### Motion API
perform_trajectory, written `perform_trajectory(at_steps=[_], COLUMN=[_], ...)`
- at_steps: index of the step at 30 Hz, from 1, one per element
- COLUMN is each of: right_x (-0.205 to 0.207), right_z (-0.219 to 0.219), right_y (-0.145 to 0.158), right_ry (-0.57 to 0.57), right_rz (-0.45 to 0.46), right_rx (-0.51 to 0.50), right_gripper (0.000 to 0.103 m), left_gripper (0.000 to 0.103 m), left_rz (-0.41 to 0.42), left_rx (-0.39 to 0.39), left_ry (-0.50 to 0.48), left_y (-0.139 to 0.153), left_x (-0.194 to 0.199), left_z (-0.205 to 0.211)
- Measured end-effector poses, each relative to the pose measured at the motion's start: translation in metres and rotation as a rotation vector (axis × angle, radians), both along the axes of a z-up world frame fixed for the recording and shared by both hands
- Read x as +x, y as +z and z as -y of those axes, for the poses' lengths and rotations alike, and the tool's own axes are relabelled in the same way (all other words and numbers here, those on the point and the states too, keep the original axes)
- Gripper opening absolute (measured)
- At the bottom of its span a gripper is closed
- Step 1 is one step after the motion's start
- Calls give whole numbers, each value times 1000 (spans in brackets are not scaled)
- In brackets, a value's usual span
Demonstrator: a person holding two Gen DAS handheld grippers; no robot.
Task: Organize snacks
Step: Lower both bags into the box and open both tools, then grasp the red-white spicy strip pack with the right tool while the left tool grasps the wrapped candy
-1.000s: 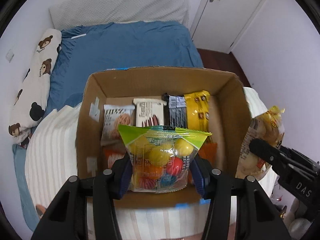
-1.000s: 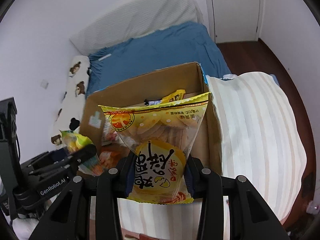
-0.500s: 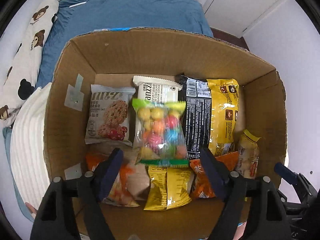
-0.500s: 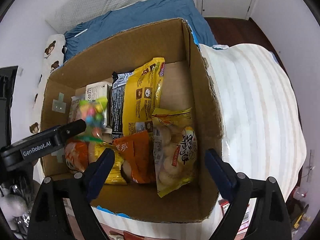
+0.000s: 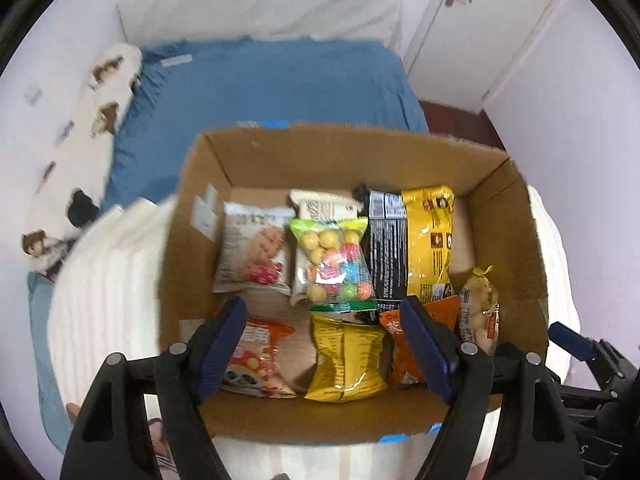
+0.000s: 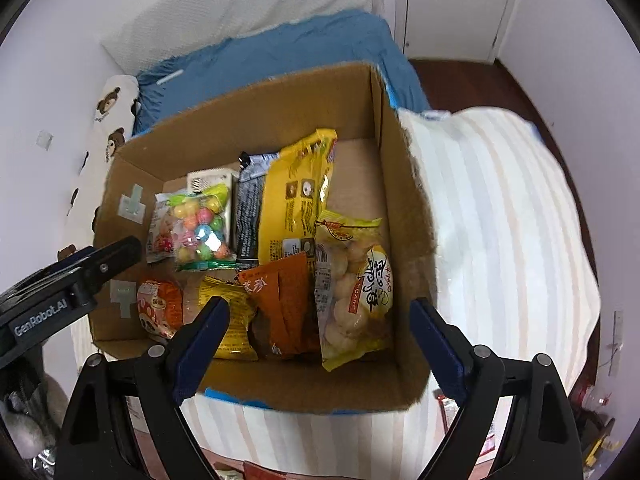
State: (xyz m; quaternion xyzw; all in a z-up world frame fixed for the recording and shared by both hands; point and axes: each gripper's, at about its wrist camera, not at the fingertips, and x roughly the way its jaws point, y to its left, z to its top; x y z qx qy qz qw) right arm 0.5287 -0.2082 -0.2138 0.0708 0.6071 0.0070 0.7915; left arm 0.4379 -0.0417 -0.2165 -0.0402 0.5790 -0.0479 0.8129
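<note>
An open cardboard box [image 5: 280, 156] [image 6: 404, 216] holds several snack packs. A clear bag of coloured candy balls [image 5: 334, 266] [image 6: 200, 232] lies in the middle on top of other packs. A yellow bag of round biscuits [image 6: 354, 286] [image 5: 478, 312] lies against the right wall. My left gripper [image 5: 324, 344] is open and empty above the box's near edge. My right gripper [image 6: 316, 344] is open and empty above the near right part of the box.
The box stands on a white striped cover [image 6: 500, 220] at the foot of a bed with a blue sheet [image 5: 260, 84]. A bear-print pillow [image 5: 88, 132] lies left. A white door [image 5: 472, 20] and dark floor [image 6: 460, 80] are beyond.
Both grippers opened and let go of their bags into the box, then drew back and up. The candy bag now lies in the middle, the biscuit bag at the right wall.
</note>
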Motion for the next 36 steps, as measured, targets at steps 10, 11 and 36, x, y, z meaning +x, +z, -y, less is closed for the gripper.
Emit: perform_trajectory(at_steps=[10, 11, 36], right_x=[-53, -59, -218], right_z=[-10, -11, 83], right_y=[52, 56, 6], right_ry=[23, 23, -112], right_rz=[153, 163, 63], right_rx=[-22, -21, 86], right_gripper=[93, 93, 93], left_gripper=[78, 78, 78], left_rz=[118, 129, -266], left_rx=[35, 36, -129], left_ry=[24, 23, 189], left_y=[41, 46, -78], left_x=[-65, -72, -243], left_z=[-8, -9, -30])
